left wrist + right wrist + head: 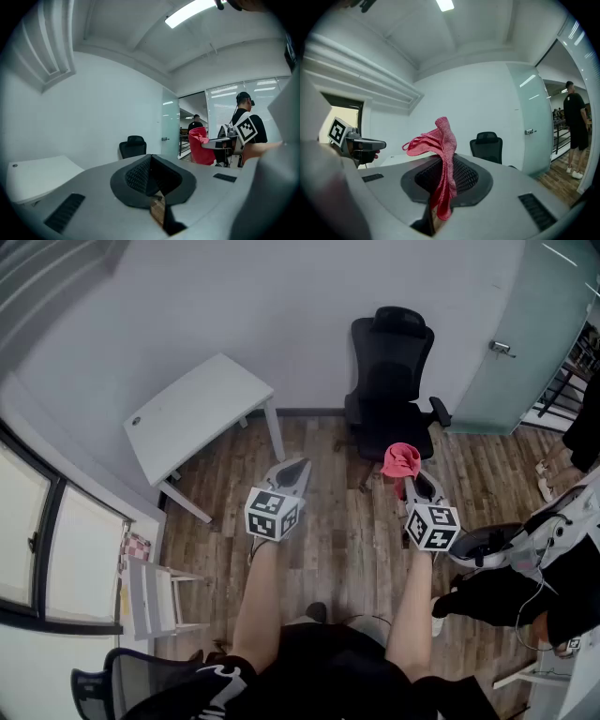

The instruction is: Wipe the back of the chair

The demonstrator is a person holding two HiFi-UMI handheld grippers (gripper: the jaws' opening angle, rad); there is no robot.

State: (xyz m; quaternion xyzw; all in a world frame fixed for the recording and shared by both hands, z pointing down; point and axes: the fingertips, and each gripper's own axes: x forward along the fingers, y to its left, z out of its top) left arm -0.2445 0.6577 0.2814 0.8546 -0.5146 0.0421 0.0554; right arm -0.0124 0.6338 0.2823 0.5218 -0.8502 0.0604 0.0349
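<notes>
A black office chair (pixel 392 381) stands against the far wall, its seat facing me; it also shows small in the left gripper view as the chair (pixel 132 146) and in the right gripper view as the chair (pixel 486 146). My right gripper (pixel 410 476) is shut on a pink cloth (pixel 401 459), which sticks up from the jaws as the cloth (pixel 440 159). The cloth hangs in the air in front of the chair's seat, apart from it. My left gripper (pixel 294 471) is shut with nothing in it, to the left of the chair.
A white table (pixel 197 413) stands at the left against the wall. A glass door (pixel 525 343) is right of the chair. A person (pixel 534 568) sits at my right with a white helmet-like device (pixel 483 545). A white rack (pixel 155 596) stands by the window.
</notes>
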